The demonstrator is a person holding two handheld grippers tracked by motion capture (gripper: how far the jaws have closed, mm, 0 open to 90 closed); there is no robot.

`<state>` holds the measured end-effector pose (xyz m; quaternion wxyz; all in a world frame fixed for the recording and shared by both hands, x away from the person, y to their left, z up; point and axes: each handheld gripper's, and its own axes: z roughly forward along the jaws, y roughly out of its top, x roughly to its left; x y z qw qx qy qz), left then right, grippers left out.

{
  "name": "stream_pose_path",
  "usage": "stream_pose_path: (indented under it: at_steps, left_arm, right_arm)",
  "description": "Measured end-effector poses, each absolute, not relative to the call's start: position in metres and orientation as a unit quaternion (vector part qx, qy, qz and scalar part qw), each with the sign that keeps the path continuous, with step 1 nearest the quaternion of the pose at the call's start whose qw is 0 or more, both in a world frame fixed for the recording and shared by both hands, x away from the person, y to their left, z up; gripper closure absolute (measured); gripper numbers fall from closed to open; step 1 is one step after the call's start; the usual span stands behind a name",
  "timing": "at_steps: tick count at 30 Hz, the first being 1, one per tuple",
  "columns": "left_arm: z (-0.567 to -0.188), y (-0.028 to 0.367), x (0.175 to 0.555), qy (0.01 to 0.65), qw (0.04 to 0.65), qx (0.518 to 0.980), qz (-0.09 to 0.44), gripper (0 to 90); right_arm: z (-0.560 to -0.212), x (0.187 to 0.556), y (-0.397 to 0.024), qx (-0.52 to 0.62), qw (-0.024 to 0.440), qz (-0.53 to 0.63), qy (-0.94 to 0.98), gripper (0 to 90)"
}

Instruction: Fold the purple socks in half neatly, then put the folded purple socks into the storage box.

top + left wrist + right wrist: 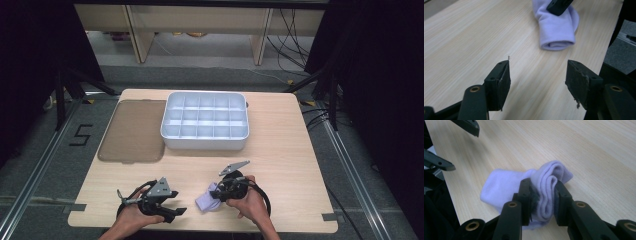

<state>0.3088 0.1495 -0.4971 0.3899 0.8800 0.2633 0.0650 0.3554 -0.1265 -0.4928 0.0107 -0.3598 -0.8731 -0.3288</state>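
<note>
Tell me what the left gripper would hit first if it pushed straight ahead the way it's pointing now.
Probably the lavender sock, folded on the table ahead of the open left gripper and pinched by the right gripper; depth is unclear.

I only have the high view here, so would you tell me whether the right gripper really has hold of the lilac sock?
Observer: Yes. In the right gripper view the right gripper has its jaws pressed on both sides of the folded sock.
Operator: Thank you. Which part of it is pinched?
Observer: The folded edge, where several layers lie stacked between the jaws; the rest of the sock lies on the table.
Operator: And is the left gripper holding anything?
Observer: No. In the left gripper view the left gripper has its jaws standing apart over bare wood, with the sock lying ahead of them.
</note>
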Motion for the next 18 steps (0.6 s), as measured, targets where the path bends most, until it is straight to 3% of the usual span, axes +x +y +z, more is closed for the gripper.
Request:
stream_pose_path:
  at_steps: [7,10,18]
  left_arm:
    - [-0.504,0.160,0.305,0.281,0.370,0.881,0.091,31.9]
    - [-0.506,0.163,0.305,0.293,0.359,0.880,0.102,25.9]
    - [-0.507,0.166,0.309,0.296,0.361,0.876,0.116,23.6]
  right_arm:
    - [-0.489,0.351,-0.124,-0.349,-0.010,-0.326,-0.878,72.8]
    - [-0.488,0.350,-0.123,-0.344,-0.017,-0.333,-0.878,72.9]
    - [-0.471,0.341,-0.121,-0.329,-0.031,-0.336,-0.882,73.1]
